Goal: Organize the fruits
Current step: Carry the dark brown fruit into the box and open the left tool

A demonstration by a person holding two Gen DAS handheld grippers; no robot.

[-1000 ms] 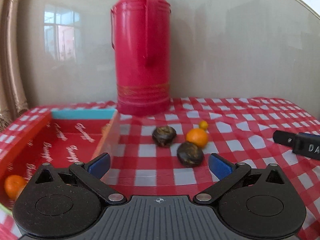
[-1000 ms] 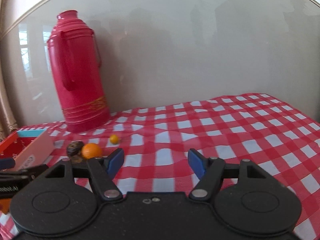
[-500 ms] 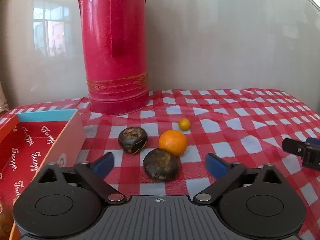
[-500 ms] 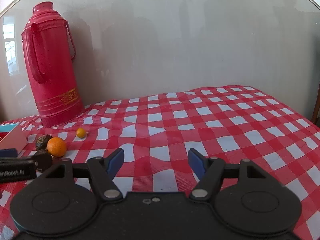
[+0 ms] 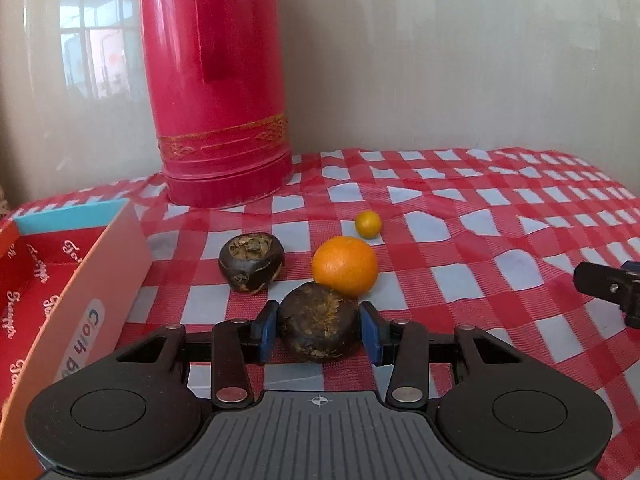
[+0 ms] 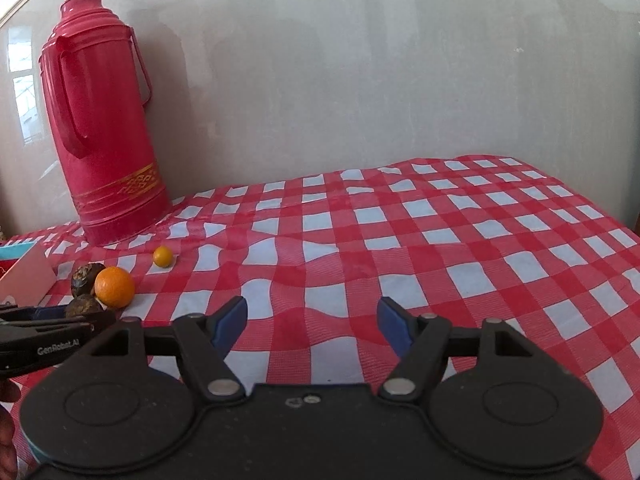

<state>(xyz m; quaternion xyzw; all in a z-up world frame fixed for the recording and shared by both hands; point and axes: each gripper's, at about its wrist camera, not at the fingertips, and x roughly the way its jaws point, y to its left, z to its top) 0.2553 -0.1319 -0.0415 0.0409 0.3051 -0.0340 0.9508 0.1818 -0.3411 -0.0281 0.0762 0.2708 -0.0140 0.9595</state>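
Observation:
In the left wrist view my left gripper [image 5: 319, 332] is shut on a dark brown water chestnut [image 5: 318, 327] resting on the checked cloth. An orange [image 5: 345, 265] sits just behind it, touching it. A second water chestnut [image 5: 251, 261] lies to the left and a small kumquat [image 5: 368, 224] farther back. The red box [image 5: 76, 308] stands at the left. My right gripper [image 6: 312, 322] is open and empty over the cloth; its view shows the orange [image 6: 115, 286], kumquat [image 6: 163, 256], the held chestnut [image 6: 83, 307] and the left gripper [image 6: 48, 326] at the far left.
A tall red thermos [image 5: 216, 80] stands at the back against the wall, also in the right wrist view [image 6: 104, 120]. The right gripper's tip [image 5: 608, 284] shows at the right edge of the left view. The red-and-white cloth [image 6: 440, 240] stretches to the right.
My left gripper moved forward and closed its fingers on the nearest water chestnut. The right gripper shifted a little and stays open.

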